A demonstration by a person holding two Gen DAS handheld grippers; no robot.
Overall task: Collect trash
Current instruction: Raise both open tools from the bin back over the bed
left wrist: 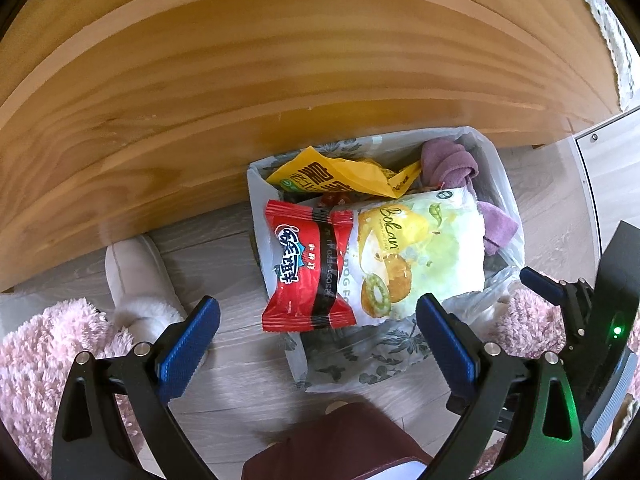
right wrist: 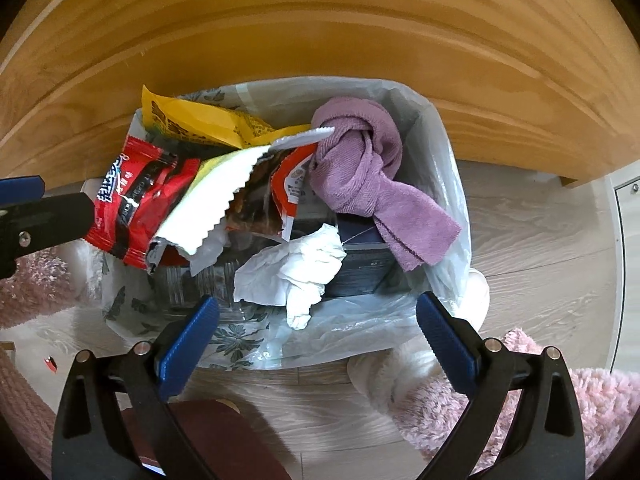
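Note:
A bin lined with a floral plastic bag point(left wrist: 360, 364) stands on the floor against a wooden panel. On top lie a red snack wrapper point(left wrist: 304, 268), a green and yellow Bokan pouch point(left wrist: 424, 252), a yellow wrapper point(left wrist: 340, 176) and a purple cloth point(left wrist: 452, 164). My left gripper point(left wrist: 318, 308) hovers open above them, pads apart from the wrappers. In the right wrist view a crumpled white tissue point(right wrist: 296, 264) rests inside the bag point(right wrist: 240, 340) beside the purple cloth point(right wrist: 360, 168) and the red wrapper point(right wrist: 132, 208). My right gripper point(right wrist: 317, 304) is open above the tissue, holding nothing.
A wooden furniture panel point(left wrist: 240, 80) rises behind the bin. White fluffy slippers point(left wrist: 136, 280) and pink fuzzy clothing point(left wrist: 40, 360) flank it. A dark red object point(left wrist: 340, 440) sits at the near edge. A small red scrap point(right wrist: 51, 363) lies on the floor.

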